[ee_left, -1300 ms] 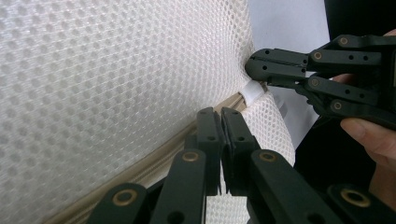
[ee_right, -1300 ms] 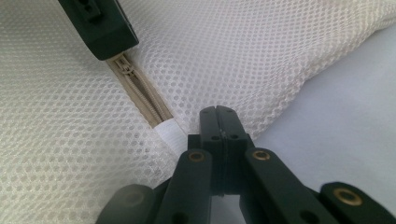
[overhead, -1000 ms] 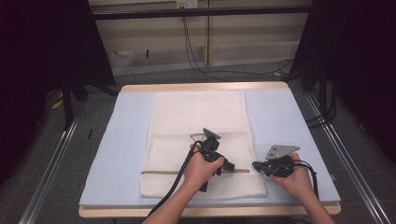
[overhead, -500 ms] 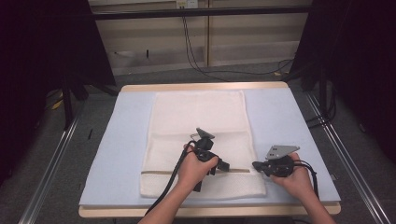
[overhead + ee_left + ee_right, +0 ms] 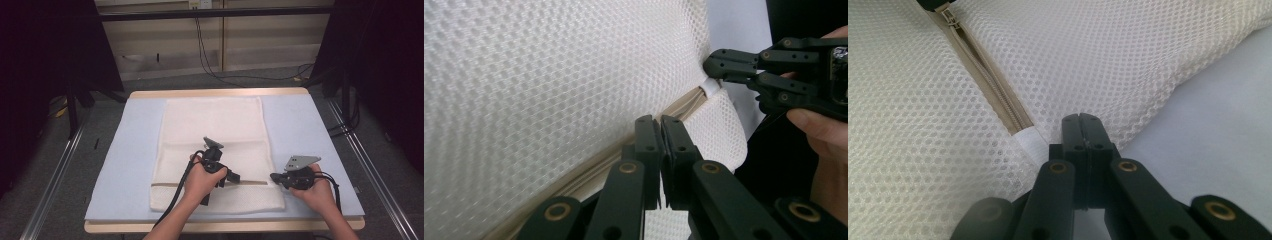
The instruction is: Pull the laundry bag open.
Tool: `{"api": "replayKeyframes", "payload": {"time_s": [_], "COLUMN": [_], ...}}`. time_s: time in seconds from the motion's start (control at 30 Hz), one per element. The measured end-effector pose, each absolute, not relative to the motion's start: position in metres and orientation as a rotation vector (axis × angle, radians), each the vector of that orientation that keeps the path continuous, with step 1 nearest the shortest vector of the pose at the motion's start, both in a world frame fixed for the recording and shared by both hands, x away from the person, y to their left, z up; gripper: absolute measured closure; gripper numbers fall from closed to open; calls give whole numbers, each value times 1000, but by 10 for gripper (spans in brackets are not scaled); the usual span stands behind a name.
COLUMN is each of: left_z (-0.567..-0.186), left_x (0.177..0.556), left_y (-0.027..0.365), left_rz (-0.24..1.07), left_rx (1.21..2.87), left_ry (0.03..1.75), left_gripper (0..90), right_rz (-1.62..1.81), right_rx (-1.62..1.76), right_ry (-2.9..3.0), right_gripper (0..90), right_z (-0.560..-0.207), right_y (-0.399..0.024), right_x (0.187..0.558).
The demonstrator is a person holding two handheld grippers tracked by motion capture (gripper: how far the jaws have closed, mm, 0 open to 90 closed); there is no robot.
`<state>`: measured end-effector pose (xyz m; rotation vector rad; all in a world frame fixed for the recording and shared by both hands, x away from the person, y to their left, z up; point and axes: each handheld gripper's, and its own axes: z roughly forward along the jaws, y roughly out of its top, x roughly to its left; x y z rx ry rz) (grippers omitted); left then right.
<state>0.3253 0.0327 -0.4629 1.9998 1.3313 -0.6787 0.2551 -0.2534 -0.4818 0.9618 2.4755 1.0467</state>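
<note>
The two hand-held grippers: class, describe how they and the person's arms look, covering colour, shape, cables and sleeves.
Both are black. The left gripper and right gripper each carry a grey three-cornered plate on top and trail a black cable. Up close, the jaws are flat black linked bars joined by brass-coloured pivots. The forearms are bare, with no sleeves or gloves in view.

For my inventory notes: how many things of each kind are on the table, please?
White mesh bag with zipper: 1
Pale blue mat: 1
Handheld grippers: 2, the left gripper and the right gripper
Total: 4
</note>
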Motion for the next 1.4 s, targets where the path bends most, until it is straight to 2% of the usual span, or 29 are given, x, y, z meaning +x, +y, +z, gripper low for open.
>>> {"api": "replayKeyframes", "payload": {"time_s": [1.4], "left_z": [-461], "left_x": [328], "left_y": [64], "left_rz": [-701], "left_rx": [1959], "left_ry": [1353], "left_gripper": [873], "right_rz": [1066], "right_rx": [981], "right_ry": [2477], "right_gripper": [900], "right_z": [-482], "right_y": [-255], "right_x": [256]}}
